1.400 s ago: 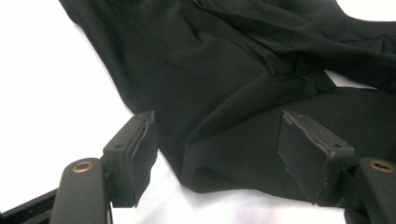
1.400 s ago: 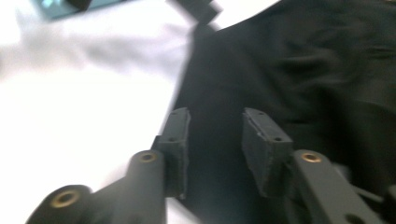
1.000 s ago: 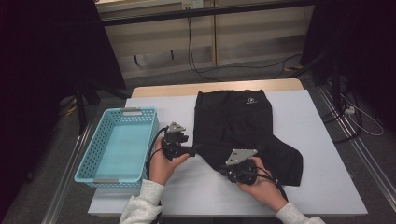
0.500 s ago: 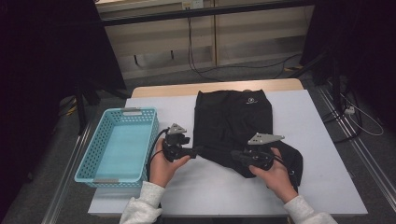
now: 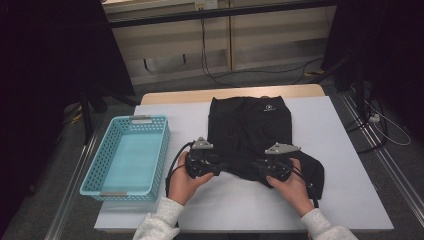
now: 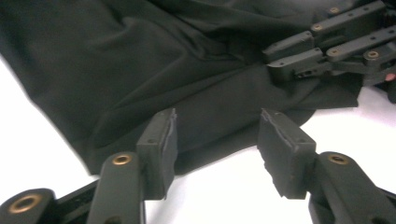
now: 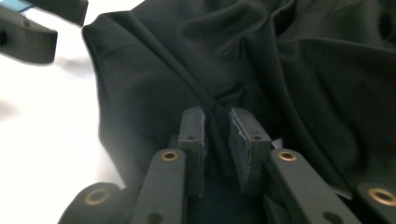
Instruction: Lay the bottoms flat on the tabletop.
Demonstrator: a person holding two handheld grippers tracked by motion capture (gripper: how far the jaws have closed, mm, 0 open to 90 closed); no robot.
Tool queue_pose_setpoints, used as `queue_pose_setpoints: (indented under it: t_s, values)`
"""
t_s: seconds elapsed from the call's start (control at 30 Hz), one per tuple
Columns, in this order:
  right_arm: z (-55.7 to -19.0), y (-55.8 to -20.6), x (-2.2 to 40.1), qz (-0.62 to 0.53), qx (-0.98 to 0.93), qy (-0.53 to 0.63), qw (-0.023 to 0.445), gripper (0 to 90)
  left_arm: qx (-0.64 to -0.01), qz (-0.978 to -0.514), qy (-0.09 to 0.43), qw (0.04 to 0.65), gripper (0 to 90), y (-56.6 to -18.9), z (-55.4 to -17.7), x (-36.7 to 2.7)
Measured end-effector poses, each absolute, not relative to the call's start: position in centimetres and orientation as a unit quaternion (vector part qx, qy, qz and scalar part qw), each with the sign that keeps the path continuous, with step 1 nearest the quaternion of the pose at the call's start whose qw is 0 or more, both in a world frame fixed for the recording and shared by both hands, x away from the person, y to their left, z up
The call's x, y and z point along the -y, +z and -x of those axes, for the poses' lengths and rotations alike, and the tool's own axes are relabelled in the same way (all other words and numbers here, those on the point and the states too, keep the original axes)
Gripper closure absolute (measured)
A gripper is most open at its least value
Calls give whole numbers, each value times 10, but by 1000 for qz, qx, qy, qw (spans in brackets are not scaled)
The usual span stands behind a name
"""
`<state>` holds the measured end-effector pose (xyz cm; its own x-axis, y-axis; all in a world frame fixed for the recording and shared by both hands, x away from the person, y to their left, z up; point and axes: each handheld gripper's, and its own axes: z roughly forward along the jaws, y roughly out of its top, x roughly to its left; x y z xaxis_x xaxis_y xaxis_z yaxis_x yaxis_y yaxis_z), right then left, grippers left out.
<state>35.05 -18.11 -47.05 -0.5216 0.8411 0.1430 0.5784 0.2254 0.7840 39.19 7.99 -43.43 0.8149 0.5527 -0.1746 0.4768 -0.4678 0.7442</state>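
Black shorts (image 5: 250, 135) spread flat on the white counter (image 5: 350, 165), waistband at the far end, legs toward the person, long axis running away from the near edge; empty blue basket (image 5: 127, 156) to the left. Left tongs (image 5: 221, 167) at the near-left hem, pointing right; in the left gripper view roughly half open, just been closing, hem (image 6: 201, 140) lying between the pads but not pinched yet. Right tongs (image 5: 256, 167) at the bunched near-right leg, pointing left; in the right gripper view nearly closed with a narrow gap, just been opening a little, a ridge of fabric (image 7: 215, 109) standing in the gap, hard to tell whether gripped or merely loose between. Both tongs face each other across the near hem, left one nearer the free corner.
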Motion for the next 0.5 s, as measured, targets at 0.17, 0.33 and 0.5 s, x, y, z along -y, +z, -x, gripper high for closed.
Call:
queue_pose_setpoints:
  t_s: [0.17, 0.33, 0.5]
  values:
    - [-350, -468, 182, -459, -765, 417, 172, 721, -291, -862, 43, 412, 592, -443, -394, -73]
    - [-344, -459, 181, -442, -768, 426, 182, 671, -298, -859, 50, 413, 649, -454, -401, -70]
    - [-335, -446, 177, -405, -777, 447, 182, 654, -306, -853, 50, 420, 667, -455, -405, -68]
